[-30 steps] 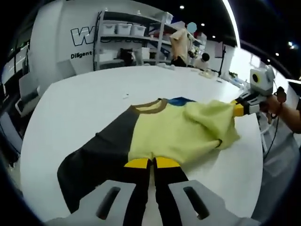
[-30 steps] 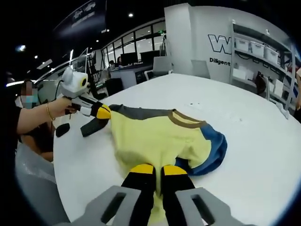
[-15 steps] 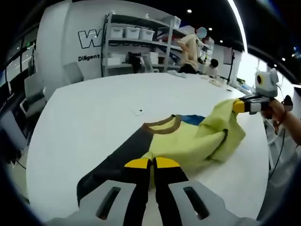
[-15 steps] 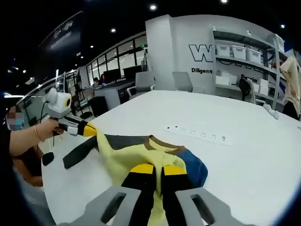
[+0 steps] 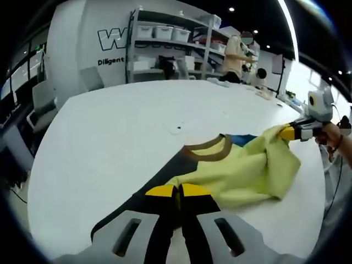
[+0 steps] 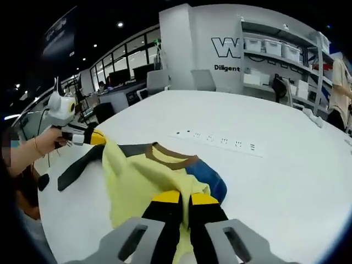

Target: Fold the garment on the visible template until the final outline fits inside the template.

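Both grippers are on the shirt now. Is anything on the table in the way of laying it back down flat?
Nothing visible is. Both grippers, left and right, are shut on the shirt. The table around it is bare white, apart from a power strip set in it beyond the collar, apart from the shirt.

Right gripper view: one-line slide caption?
Both claws shut on the yellow shirt, lifting it over the white table.
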{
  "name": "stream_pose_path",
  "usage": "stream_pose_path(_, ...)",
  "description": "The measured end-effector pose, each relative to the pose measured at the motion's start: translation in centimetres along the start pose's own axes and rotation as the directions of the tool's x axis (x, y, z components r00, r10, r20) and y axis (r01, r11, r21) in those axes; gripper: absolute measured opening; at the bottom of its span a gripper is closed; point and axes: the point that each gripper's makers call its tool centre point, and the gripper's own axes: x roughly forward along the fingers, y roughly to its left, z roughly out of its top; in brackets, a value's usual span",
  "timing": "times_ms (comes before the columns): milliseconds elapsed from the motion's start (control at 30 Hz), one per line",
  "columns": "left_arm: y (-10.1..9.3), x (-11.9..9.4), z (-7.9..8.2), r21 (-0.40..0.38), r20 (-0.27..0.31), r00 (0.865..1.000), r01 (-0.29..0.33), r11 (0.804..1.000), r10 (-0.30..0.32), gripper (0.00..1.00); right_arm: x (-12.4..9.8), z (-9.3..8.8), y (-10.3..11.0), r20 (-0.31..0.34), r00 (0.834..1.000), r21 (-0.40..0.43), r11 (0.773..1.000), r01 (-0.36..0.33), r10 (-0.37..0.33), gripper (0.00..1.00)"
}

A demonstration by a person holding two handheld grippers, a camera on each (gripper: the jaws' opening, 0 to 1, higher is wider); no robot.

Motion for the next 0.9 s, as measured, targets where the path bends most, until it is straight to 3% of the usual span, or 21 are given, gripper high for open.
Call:
stream_pose_path(67,0.6,0.9,-0.6,0.028,-0.029,0.999,-0.026,0.999,0.027,0.00,0.9,-0.2,-1.0,-0.010,1.000,0.003,1.000,0.002,-0.002,0.00)
stream_pose_path(367,1.2,3.0,-1.9,0.044,-0.087,0.994,-0.061,0.997,0.064,0.00,2.1,-2.5,-1.6,-0.073,0.997,-0.061,0.998,0.019,-0.023,0.00)
stream_pose_path(700,1.4,3.1,-3.1,0.025,-0.125,0.988,-0.090,0.996,0.093,0.00,3.0,-4.1,-1.9,-0.104,0.994,-0.094,0.995,0.025,-0.035,0.00)
stream_pose_path(900,1.4,3.2,-3.5,0.072,-0.136,0.984,-0.105,0.992,0.114,0.00,3.1,-4.3,-2.0,-0.102,0.994,-0.083,0.996,0.027,-0.035,0.00)
